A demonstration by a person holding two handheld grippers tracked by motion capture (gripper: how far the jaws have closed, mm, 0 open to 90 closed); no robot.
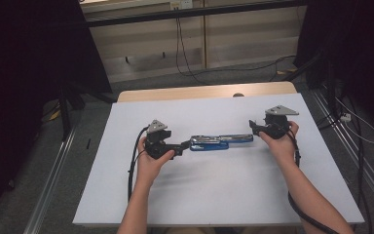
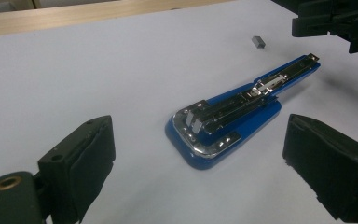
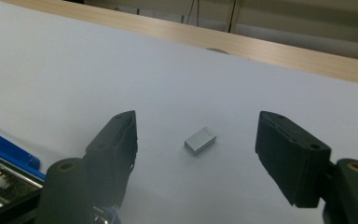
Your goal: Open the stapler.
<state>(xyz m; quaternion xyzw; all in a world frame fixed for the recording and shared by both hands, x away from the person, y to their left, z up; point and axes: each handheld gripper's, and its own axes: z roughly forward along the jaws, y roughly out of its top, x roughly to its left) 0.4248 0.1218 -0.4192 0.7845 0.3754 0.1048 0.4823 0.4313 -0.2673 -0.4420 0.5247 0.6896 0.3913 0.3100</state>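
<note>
1. The blue stapler (image 1: 220,142) lies opened out flat on the white table sheet (image 1: 214,195), a little above the centre of the high view, running left to right between my two claws. In the left gripper view the stapler (image 2: 228,123) sits at centre frame, its chrome-edged wide end toward the bottom and its narrow end reaching to the upper right.

2. A small grey block of staples (image 3: 200,139) rests on the sheet at the centre of the right gripper view; in the left gripper view the block (image 2: 258,41) lies near the top, right of centre, just beyond the stapler's far tip.

3. My left claw (image 1: 179,147) sits at the stapler's left end in the high view. Its jaws stand wide apart and clamp nothing.

4. My right claw (image 1: 253,127) is at the stapler's right end. Its jaws are apart; the staple block lies on the sheet beyond them, untouched.

5. The bare wooden table edge (image 1: 199,91) shows along the top of the sheet.
</note>
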